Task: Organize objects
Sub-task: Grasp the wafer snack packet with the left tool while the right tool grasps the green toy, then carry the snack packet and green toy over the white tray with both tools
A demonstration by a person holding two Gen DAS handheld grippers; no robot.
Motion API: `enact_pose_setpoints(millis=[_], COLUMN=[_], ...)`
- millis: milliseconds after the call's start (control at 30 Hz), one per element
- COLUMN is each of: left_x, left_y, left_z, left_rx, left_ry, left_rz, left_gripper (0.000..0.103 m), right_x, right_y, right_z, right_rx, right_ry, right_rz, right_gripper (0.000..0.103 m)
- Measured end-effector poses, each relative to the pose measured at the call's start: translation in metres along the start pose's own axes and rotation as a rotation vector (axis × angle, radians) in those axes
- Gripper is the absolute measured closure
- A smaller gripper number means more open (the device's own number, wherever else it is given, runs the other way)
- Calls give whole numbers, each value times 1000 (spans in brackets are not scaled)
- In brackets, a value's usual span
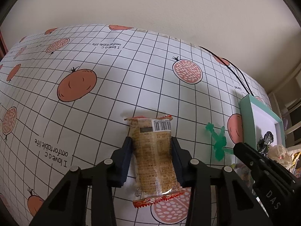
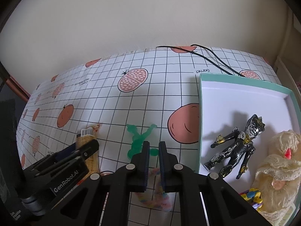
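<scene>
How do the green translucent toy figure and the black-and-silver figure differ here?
The green translucent toy figure lies on the grid-patterned tablecloth, outside the teal-rimmed box; the black-and-silver figure lies inside it. The green one is single-coloured and see-through; the black one is opaque with gold touches. The green one looks smaller. Both lie flat, limbs spread.

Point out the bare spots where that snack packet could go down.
Inside the box, the far half beyond the black figure is bare. The near right corner is crowded by the doll. The tablecloth beyond the snack packet, left of the green figure, is open too.
</scene>
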State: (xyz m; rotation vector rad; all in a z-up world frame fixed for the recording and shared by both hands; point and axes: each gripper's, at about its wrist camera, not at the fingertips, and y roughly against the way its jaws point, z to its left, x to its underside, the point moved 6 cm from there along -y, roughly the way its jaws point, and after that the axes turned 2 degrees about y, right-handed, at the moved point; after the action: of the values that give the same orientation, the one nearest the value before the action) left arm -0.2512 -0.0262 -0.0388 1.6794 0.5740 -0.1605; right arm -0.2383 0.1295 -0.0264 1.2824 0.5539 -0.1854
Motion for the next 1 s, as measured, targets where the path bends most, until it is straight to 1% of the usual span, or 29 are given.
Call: enact_pose_setpoints(millis=[133, 567, 867, 1000], left_x=[0, 2, 6, 7], left_y=[3, 28, 52, 61], left_z=[-1, 3, -9, -14], left_rx=[4, -4, 16, 27], left_ry=[11, 35, 4, -8], left_rz=[-5, -39, -60, -69], left_gripper=[64, 64, 64, 64], right_x=[-1, -4, -2, 2], right_y=[3, 28, 52, 63], right_z=[2, 7, 11, 9], right_rx=[-3, -15, -11, 4], right_ry=[-4, -4, -7, -8], right_rz=[-7, -48, -72, -82], right_gripper=[92, 93, 93, 93])
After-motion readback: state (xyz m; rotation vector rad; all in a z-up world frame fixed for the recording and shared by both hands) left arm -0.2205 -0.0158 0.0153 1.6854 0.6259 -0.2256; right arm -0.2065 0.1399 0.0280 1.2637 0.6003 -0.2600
